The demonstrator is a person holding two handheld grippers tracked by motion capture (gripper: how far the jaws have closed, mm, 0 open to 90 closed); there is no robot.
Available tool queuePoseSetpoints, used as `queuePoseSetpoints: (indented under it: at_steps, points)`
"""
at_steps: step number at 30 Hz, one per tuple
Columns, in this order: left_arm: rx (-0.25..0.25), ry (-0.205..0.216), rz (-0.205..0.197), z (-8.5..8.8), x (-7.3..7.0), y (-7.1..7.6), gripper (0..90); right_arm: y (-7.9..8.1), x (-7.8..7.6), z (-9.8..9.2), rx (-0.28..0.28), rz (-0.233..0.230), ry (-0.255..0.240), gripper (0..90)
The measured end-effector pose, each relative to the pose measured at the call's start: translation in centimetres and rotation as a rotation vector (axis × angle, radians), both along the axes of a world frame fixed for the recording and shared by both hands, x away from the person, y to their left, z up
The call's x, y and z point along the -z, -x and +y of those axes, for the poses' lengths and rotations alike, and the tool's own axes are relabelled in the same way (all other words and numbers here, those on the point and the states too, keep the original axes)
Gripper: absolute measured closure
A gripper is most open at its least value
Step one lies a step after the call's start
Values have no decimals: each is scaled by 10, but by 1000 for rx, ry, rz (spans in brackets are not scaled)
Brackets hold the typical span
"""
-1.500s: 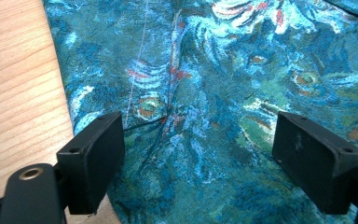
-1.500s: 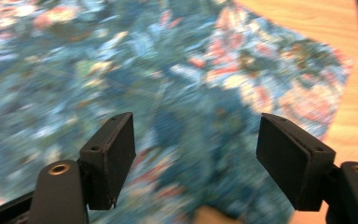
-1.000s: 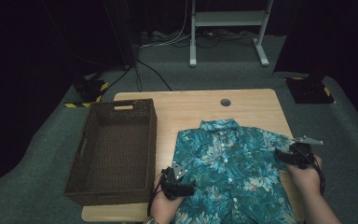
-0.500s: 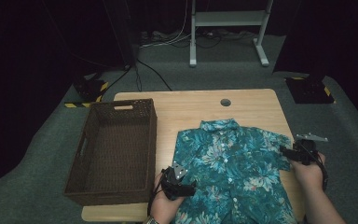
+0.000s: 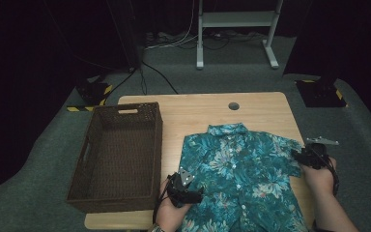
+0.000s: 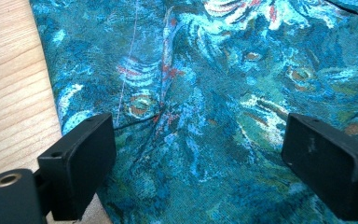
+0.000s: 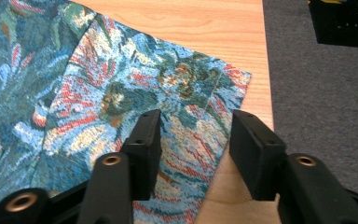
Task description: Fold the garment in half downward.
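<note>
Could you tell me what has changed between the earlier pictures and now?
The right gripper has been closing its jaws over the shirt's sleeve edge, not yet pinching it. The left gripper, the shirt and the basket stayed as they were.

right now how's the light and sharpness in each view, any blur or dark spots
High view: table and shirt lit, room behind almost black, soft overall, basket inside dim. Left gripper view: bright, shirt weave crisp mid-frame, near jaws slightly soft. Right gripper view: sleeve and wood sharp, even light, no glare; right gripper jaws have just been closing over the sleeve edge.
</note>
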State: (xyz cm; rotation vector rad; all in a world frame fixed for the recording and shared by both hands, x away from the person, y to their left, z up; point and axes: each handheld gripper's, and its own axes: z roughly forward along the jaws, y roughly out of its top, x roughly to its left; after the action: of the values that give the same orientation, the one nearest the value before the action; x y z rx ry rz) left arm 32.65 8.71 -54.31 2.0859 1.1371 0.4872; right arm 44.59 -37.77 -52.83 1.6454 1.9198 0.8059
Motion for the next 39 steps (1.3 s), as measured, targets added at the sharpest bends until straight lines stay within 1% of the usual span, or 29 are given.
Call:
queuePoseSetpoints:
  at_steps: [2,4,7,9,10,11,12,13,15,17,23,25,31,35,39]
  points:
    - [0,0,0,0,0,0,97,2,0,1,-4,-4,17,604]
    - [-1,0,0,0,0,0,97,4,0,2,-13,-10,24,676]
    - [-2,0,0,0,0,0,97,6,1,7,-20,-18,27,768]
    - [-1,0,-1,0,0,0,97,6,0,9,-29,-13,26,840]
    - [-2,0,-1,0,0,0,97,7,0,11,-33,-11,28,861]
    - [-2,0,-1,0,0,0,97,7,0,11,-39,-11,29,868]
    - [-1,0,-1,0,0,0,97,8,0,12,-39,-14,40,872]
    - [-1,0,-1,0,0,0,96,9,0,12,-33,-28,45,874]
    - [-1,1,-1,0,0,0,97,11,-2,11,-16,-45,25,875]
    - [-1,1,-1,-1,0,0,96,12,-5,11,-16,-55,25,874]
    - [-1,1,-1,-1,0,0,97,19,-21,18,-27,-96,22,873]
    - [1,0,0,-1,0,-1,95,21,-25,21,-30,-105,29,874]
    - [6,-2,2,-1,0,-1,88,26,-32,28,-37,-111,41,874]
    - [6,-2,1,-1,0,-2,88,29,-36,37,-48,-115,53,873]
    - [5,-1,1,-1,0,-2,88,28,-39,49,-63,-102,77,874]
